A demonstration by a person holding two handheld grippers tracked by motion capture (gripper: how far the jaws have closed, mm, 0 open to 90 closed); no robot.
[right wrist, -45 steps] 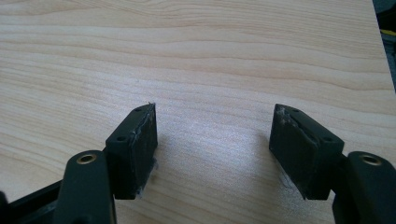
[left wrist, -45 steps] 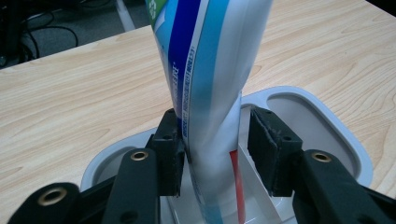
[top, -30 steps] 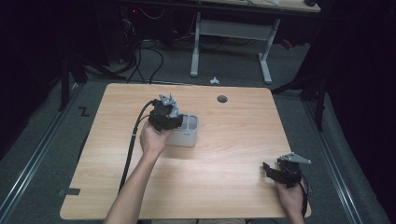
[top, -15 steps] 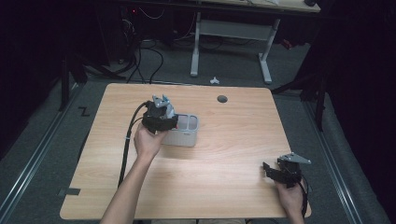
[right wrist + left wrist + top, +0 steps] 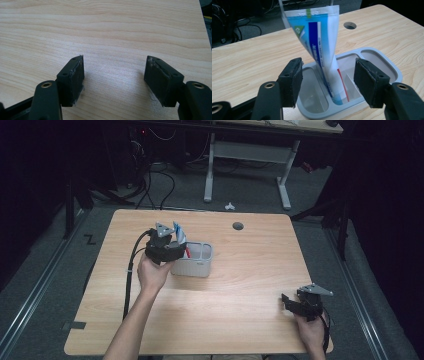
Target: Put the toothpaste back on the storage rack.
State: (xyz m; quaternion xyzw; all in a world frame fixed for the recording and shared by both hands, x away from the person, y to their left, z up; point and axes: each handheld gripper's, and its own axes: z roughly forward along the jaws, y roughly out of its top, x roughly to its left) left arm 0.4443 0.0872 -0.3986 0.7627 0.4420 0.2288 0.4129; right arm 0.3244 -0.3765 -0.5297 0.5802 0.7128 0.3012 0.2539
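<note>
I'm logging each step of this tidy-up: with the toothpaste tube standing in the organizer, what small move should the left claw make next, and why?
Probably back the left claw straight off. Its jaws have just been opening and the pads stand clear of the toothpaste tube, which leans in a middle compartment of the grey organizer. A sideways move might tip the tube.

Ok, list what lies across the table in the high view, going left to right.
Left gripper's black cable → left gripper → grey compartment holder with the toothpaste tube standing at its left end → round cable hole in the tabletop → right gripper near the front right corner.
</note>
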